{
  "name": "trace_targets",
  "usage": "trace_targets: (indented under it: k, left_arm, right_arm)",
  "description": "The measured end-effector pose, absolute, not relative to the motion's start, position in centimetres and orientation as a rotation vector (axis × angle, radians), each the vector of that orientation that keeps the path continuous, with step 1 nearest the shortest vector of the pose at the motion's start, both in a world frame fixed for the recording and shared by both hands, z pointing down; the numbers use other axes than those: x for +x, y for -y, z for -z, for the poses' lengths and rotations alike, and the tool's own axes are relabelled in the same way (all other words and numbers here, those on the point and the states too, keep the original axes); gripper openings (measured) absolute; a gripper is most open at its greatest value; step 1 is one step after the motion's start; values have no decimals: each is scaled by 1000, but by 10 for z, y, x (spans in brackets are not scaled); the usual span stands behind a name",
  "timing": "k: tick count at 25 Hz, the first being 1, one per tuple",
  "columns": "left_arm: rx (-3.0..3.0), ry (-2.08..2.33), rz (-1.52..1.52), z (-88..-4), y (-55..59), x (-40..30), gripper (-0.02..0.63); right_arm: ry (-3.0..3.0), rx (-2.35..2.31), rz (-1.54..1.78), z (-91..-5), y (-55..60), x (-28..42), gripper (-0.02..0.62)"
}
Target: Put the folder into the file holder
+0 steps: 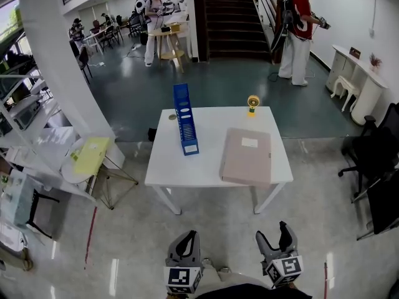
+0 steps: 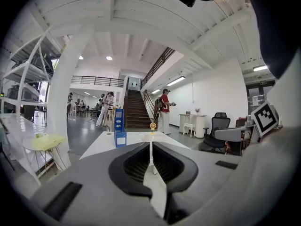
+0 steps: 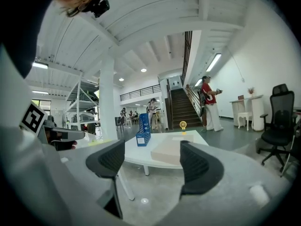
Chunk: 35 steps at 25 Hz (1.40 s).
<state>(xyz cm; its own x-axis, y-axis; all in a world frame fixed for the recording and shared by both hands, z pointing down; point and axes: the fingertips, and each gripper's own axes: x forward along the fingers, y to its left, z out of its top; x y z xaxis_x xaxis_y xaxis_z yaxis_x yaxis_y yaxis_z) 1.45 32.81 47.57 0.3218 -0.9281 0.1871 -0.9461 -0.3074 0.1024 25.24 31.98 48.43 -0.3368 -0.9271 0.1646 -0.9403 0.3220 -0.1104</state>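
Observation:
A beige folder (image 1: 247, 156) lies flat on the right half of the white table (image 1: 207, 174); it also shows in the right gripper view as the folder (image 3: 170, 150). A blue file holder (image 1: 185, 118) stands upright on the table's left half, seen too as the file holder (image 2: 119, 133) and the file holder (image 3: 143, 133). Both grippers hang well short of the table, near my body. My left gripper (image 1: 185, 246) is shut with nothing in it. My right gripper (image 1: 274, 238) stands open and empty, its jaws wide apart.
A small yellow object (image 1: 252, 103) stands at the table's far edge. A round side table with yellow sheets (image 1: 87, 157) and white shelving (image 1: 25, 111) are to the left. Black office chairs (image 1: 373, 161) stand at the right. People stand far behind, near the staircase (image 1: 234, 17).

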Motion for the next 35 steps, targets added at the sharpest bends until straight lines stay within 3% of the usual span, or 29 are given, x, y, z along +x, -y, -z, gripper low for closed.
trace_targets:
  k: [3,11,16,19,35]
  left_arm:
    - [2381,1714,-106,-480,-326,24,60]
    - [2447,1631,-117,-490,-319,45,318]
    - [2461,1528,-133,-498,-302,60,514]
    - [2492,1496,-141,-500,-288,65,542]
    - [2630,1357,-198,-504,-159,79,558]
  right_arm:
    - [2490,1743,-279,-489,-319,260,359]
    - [2485,1726,-319,-496,-307,271,359]
    - [2505,1676,-366,-502,-289,271,376]
    - [2513,1655,-391,-507,-274,270,390]
    - [2478,1660,-426,-512,-147,269,468]
